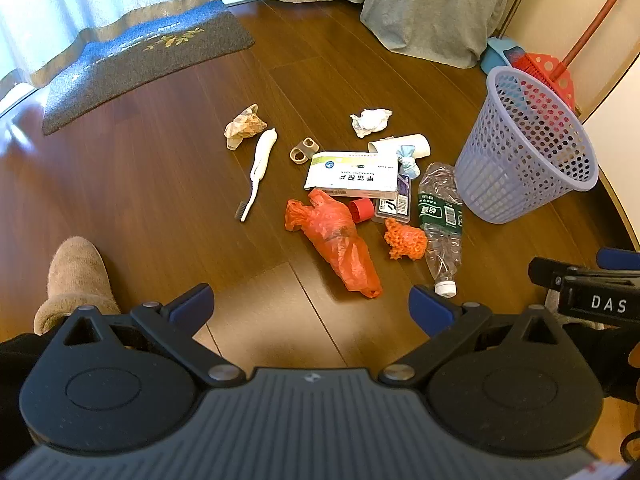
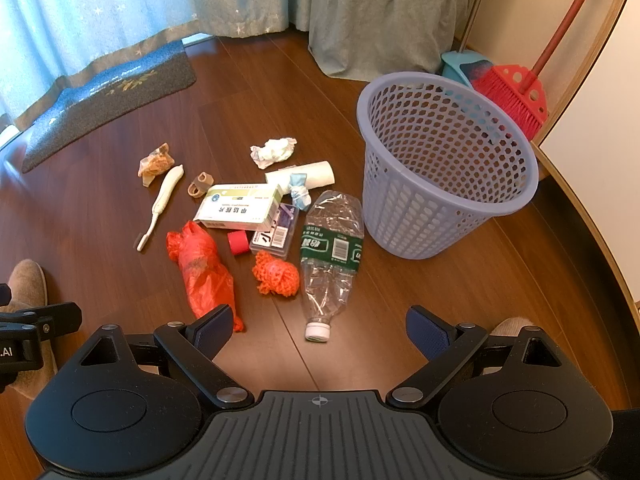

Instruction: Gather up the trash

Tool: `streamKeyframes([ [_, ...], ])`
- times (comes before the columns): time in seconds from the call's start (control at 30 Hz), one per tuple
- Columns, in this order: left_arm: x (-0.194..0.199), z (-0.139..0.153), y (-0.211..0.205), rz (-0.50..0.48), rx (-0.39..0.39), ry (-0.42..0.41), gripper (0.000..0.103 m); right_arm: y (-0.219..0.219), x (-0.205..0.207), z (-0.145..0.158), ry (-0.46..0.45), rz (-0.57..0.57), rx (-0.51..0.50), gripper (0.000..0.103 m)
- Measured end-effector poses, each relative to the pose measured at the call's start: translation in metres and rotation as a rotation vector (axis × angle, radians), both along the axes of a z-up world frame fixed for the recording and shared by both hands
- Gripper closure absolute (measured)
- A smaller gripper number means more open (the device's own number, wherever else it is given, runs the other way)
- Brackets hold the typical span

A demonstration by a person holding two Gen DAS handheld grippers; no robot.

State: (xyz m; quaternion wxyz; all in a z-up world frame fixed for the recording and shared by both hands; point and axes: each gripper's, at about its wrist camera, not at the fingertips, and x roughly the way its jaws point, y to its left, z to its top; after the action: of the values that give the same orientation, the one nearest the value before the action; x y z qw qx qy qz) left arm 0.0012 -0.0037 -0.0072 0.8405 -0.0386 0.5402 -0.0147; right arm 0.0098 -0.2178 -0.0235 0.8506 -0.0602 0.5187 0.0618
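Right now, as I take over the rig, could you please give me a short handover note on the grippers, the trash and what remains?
Left gripper: jaws open, empty, above the floor.
Right gripper: jaws open, empty, near the crushed clear plastic bottle.
Lilac perforated plastic basket: upright, nothing visible inside.
Done: nothing collected yet.
Left on the wooden floor: the bottle, red plastic bag, orange mesh netting, white medicine box, crumpled white tissue, white toothbrush, and small bits around them.
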Motion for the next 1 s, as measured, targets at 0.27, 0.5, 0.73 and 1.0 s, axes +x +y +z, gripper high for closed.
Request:
streamKeyframes([
  [0.27, 0.001, 0.0, 0.0, 0.003, -0.005, 0.002, 0.001, -0.006, -0.001, -0.001, 0.003, -0.006, -0.001, 0.012],
  [0.5, 0.005, 0.002, 0.0, 0.012, -0.01, 0.004, 0.001, -0.008, 0.001, 0.0, -0.003, 0.001, -0.007, 0.012],
  [0.73, 0.005, 0.017, 0.0, 0.027, -0.019, -0.035, 0.001, -0.023, 0.003, 0.018, -0.035, 0.028, -0.006, 0.012],
  [1.0, 0.005, 0.059, 0.004, 0.022, -0.067, -0.108, 0.001, -0.032, 0.012, 0.098, -0.051, 0.232, 0.043, 0.012],
])
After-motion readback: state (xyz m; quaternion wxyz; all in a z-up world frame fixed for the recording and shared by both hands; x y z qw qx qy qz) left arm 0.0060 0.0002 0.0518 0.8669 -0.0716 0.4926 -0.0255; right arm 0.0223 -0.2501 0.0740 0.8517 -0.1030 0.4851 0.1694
